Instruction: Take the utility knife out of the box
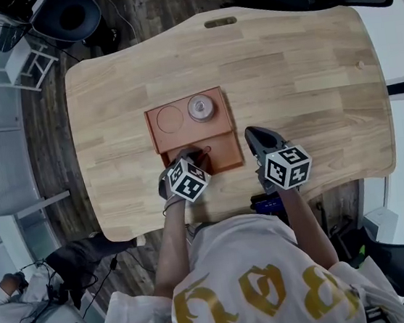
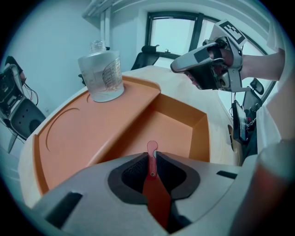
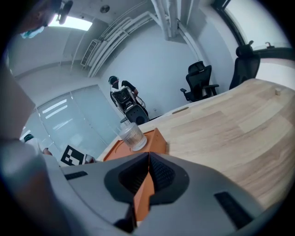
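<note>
An orange box (image 1: 181, 135) lies on the wooden table; its near part is a sunken compartment (image 2: 170, 129). My left gripper (image 1: 189, 158) hangs over that compartment, shut on a thin red utility knife (image 2: 153, 177). The knife stands upright between the dark pads, with its tip poking out ahead of them. In the head view the gripper's cube hides most of the knife. My right gripper (image 1: 261, 140) sits just right of the box, above the table, with its jaws pressed together and nothing held. It also shows as the right gripper (image 2: 184, 68) in the left gripper view.
A clear glass jar (image 1: 200, 108) stands on the box's raised far shelf (image 2: 87, 120), next to a round recess (image 1: 170, 118). The table's (image 1: 301, 72) near edge runs just below both grippers. Office chairs and another seated person surround the table.
</note>
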`<action>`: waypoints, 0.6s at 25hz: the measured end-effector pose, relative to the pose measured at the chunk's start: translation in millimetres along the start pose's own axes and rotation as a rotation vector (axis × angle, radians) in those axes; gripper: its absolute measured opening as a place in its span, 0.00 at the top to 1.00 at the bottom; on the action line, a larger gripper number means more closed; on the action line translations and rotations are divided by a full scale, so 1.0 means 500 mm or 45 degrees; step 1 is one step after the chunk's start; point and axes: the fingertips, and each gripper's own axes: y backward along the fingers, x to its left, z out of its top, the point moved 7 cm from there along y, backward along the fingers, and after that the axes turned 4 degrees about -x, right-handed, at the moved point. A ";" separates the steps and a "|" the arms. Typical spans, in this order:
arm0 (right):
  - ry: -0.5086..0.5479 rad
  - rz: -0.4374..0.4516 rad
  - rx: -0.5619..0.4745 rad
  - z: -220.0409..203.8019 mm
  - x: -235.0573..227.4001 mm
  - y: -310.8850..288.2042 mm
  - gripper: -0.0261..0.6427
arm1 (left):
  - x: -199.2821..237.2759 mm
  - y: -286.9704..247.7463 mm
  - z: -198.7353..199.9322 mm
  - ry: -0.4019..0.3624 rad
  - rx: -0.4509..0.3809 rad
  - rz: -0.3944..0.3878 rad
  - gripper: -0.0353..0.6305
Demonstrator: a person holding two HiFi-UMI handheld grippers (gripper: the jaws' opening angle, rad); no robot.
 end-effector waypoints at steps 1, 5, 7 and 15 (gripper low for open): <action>-0.018 0.006 -0.013 0.002 0.001 0.002 0.94 | 0.000 0.002 0.001 -0.001 -0.002 0.003 0.86; -0.006 0.010 -0.021 0.002 0.008 0.006 0.94 | -0.005 0.006 0.004 -0.007 -0.009 0.005 0.86; 0.003 0.011 -0.022 0.002 0.013 0.008 0.94 | -0.008 0.011 0.006 0.005 -0.029 0.000 0.86; 0.024 0.032 -0.053 0.015 0.032 0.022 0.94 | -0.010 0.051 0.026 0.076 -0.158 0.017 0.86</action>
